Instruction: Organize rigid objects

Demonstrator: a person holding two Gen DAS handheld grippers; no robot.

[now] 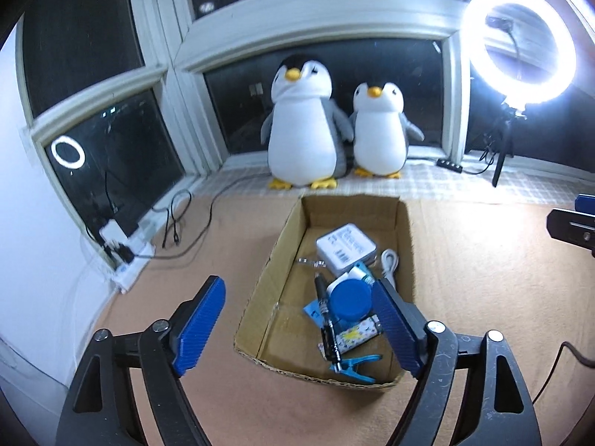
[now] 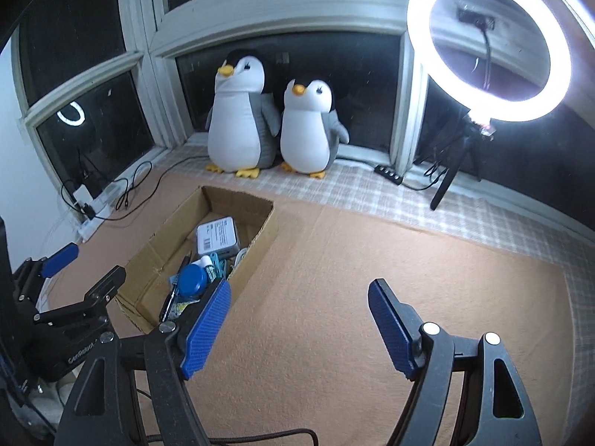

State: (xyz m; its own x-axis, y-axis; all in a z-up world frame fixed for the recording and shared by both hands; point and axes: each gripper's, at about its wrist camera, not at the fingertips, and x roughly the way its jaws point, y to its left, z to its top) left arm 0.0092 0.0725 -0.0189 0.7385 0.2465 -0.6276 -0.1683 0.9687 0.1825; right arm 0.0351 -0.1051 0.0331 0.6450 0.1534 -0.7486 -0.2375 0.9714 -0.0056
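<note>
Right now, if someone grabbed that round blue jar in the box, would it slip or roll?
The blue jar looks like smooth, stiff plastic, so it may slip a little. It lies propped on the pen and other clutter in the cardboard box, so it could roll once nudged.

Open cardboard box [image 1: 403, 223] on the tan surface [image 1: 483, 278], holding a white rectangular adapter [image 1: 346, 249], coiled white cable [image 1: 390, 262], blue round lid [image 1: 351, 299], black pen [image 1: 327, 330], and blue clip [image 1: 357, 368], loosely piled.

A tan mat [image 1: 465, 260] is lying under my left gripper [image 1: 301, 329], carrying a cardboard box [image 1: 267, 260] just ahead.
</note>
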